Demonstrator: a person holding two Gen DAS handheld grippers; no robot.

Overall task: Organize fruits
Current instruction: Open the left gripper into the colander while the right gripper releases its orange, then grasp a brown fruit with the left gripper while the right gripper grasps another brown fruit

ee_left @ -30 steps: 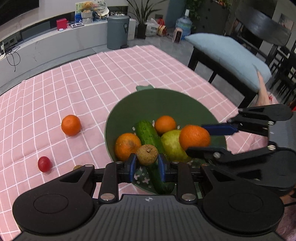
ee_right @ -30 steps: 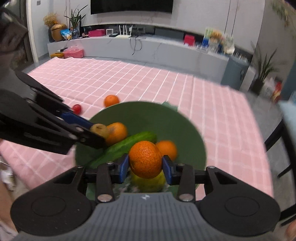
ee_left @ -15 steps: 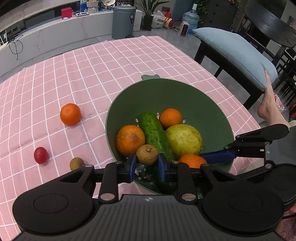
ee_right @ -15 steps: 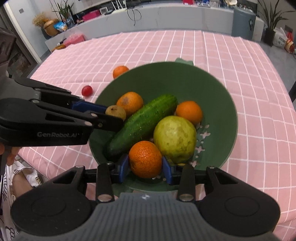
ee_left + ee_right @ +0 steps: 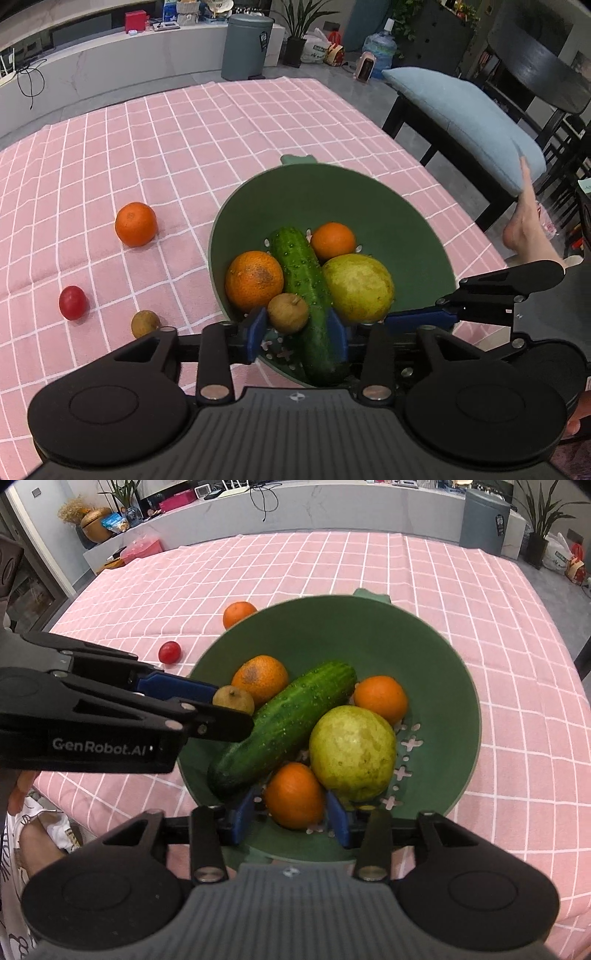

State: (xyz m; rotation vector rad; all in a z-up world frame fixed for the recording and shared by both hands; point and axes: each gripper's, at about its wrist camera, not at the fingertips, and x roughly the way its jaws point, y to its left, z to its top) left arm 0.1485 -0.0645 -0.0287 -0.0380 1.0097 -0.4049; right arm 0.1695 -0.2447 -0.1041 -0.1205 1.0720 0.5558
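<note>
A green colander bowl [image 5: 369, 206] [image 5: 436, 657] on the pink checked cloth holds a cucumber [image 5: 303, 280] [image 5: 284, 723], a pear [image 5: 356, 288] [image 5: 352, 753] and two oranges [image 5: 254, 280] [image 5: 332, 242]. My left gripper [image 5: 297, 332] is open over the bowl's near rim, with a small brown longan [image 5: 288, 313] [image 5: 233, 700] loose between its fingers. My right gripper [image 5: 290, 812] is open around a third orange [image 5: 294, 795] lying in the bowl.
On the cloth left of the bowl lie an orange [image 5: 136, 224] [image 5: 238, 613], a red cherry tomato [image 5: 73, 302] [image 5: 170, 652] and a second longan [image 5: 145, 324]. A chair with a blue cushion [image 5: 469, 122] stands past the table's right edge.
Both grippers have opened. The right gripper's orange came down into the bowl beside the pear. The longan sits loose between the left gripper's spread fingers.
</note>
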